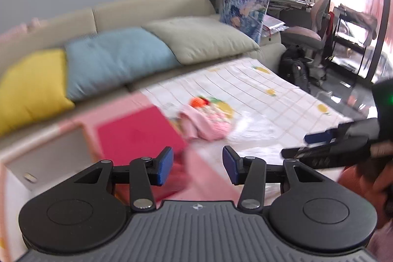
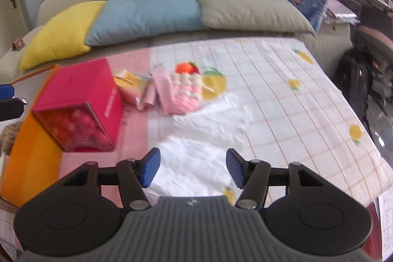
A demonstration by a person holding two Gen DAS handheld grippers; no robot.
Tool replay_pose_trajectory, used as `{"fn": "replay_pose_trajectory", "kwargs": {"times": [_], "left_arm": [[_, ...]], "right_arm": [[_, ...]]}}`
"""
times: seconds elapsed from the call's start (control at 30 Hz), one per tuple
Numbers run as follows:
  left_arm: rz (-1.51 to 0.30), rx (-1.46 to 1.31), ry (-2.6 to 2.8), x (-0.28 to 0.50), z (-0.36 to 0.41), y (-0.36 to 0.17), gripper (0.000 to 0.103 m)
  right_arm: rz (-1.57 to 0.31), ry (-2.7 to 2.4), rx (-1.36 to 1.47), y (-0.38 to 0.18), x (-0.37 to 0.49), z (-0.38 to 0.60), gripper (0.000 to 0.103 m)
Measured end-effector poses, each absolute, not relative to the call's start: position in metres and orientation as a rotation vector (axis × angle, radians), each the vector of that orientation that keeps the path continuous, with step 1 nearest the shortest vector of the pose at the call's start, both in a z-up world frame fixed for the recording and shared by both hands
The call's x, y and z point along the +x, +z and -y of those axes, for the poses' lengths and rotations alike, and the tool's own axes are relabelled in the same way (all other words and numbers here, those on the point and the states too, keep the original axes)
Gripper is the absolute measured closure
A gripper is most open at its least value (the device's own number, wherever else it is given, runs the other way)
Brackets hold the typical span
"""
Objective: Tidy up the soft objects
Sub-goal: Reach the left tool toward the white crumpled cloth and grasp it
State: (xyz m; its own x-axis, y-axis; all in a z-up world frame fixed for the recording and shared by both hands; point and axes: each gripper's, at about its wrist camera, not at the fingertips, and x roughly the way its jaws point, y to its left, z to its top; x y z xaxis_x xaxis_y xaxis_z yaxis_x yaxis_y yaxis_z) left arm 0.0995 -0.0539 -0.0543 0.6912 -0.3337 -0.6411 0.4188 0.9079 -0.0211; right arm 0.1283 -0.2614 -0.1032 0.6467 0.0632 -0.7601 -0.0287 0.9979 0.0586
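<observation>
— What carries the things?
— A bench (image 2: 282,95) under a checked cloth with yellow fruit prints.
— And on it?
— A red box (image 2: 81,102), a yellow packet (image 2: 130,82), a pink knitted piece (image 2: 184,92) beside an orange toy (image 2: 185,67).

My two jaws carry blue pads (image 2: 150,167) on black arms. Ahead lies a white cloth (image 2: 270,95) with a thin orange grid and yellow fruit prints. On it, left of centre, sit a pink-and-cream knitted piece (image 2: 186,92) and a glossy magenta box (image 2: 81,100). Behind the cloth rest a yellow cushion (image 2: 61,33), a pale blue cushion (image 2: 147,14) and a grey-beige cushion (image 2: 245,9).
</observation>
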Motion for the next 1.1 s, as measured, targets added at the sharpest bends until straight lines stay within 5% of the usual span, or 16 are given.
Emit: {"fn": "replay_pose_trajectory", "kwargs": {"times": [0.5, 0.57, 0.63, 1.1], "left_arm": [[-1.012, 0.064, -0.527, 0.159, 0.132, -0.165, 0.036], [-1.064, 0.040, -0.542, 0.164, 0.137, -0.176, 0.051], [-1.093, 0.038, -0.542, 0.165, 0.140, -0.181, 0.089], [-0.836, 0.009, -0.557, 0.090, 0.075, -0.051, 0.096]], "right_arm": [[-0.956, -0.102, 0.214, -0.137, 0.136, 0.324, 0.050], [-0.954, -0.103, 0.215, -0.137, 0.136, 0.325, 0.050], [-0.955, -0.101, 0.216, -0.137, 0.136, 0.326, 0.050], [-0.902, 0.024, 0.191, -0.118, 0.136, 0.308, 0.050]]}}
